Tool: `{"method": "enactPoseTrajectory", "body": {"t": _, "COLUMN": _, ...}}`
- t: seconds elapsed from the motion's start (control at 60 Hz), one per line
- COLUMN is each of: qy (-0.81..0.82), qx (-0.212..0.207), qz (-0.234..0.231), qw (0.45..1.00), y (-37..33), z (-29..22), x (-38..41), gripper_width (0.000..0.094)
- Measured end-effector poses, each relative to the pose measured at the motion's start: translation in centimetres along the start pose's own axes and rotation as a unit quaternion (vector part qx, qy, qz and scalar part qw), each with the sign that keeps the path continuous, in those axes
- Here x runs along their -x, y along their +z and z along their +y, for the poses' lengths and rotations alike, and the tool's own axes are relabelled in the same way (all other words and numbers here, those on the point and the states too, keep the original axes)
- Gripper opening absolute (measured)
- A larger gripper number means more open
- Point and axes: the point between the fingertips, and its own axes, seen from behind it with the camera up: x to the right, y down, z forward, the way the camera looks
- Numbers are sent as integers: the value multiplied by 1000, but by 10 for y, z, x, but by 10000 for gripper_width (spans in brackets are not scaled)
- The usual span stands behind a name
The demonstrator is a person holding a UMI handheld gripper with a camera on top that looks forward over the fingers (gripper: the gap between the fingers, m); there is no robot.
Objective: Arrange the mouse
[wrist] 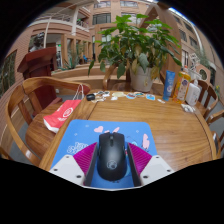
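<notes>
Beyond the window, a tall reddish building [75,28] with balconies fills the background. In front of it stands a round wooden worktop [180,125] with a warm brown surface. A wooden chair [25,105] stands at the left side of the worktop, and a second chair [207,100] shows at the right side. At the far edge of the worktop a large green plant [135,40] grows from a light pot [143,78]. Just to the right of the pot a blue box [170,83] stands upright, with some more small packages near it that cannot be identified. A row of small flat items [125,96] lies along the far part of the worktop, in front of the pot. On the left part a red pouch [62,115] lies flat, near the chair. Closer to the camera a blue mouse mat [95,135] with pale printed figures lies on the wood. The black mouse [111,155] is on this mat, standing lengthwise between the two fingers of the tool [111,160]. The pink pads [84,157] lie close along both sides of the mouse, but it cannot be told whether they press on it or leave a small gap.
</notes>
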Motion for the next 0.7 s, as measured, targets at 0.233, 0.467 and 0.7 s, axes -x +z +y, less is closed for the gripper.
{"method": "enactPoseTrajectory", "body": {"t": 0.233, "qy": -20, "qx": -42, "qz": 29, "qw": 999, "y": -67, "z": -31, "x": -4, "gripper_width": 861}}
{"method": "enactPoseTrajectory", "body": {"t": 0.467, "qy": -14, "qx": -58, "qz": 48, "qw": 997, "y": -163, "z": -32, "x": -3, "gripper_width": 855}}
{"method": "enactPoseTrajectory", "body": {"t": 0.7, "qy": -12, "qx": -65, "qz": 53, "qw": 996, "y": -233, "z": -5, "x": 10, "gripper_width": 856}}
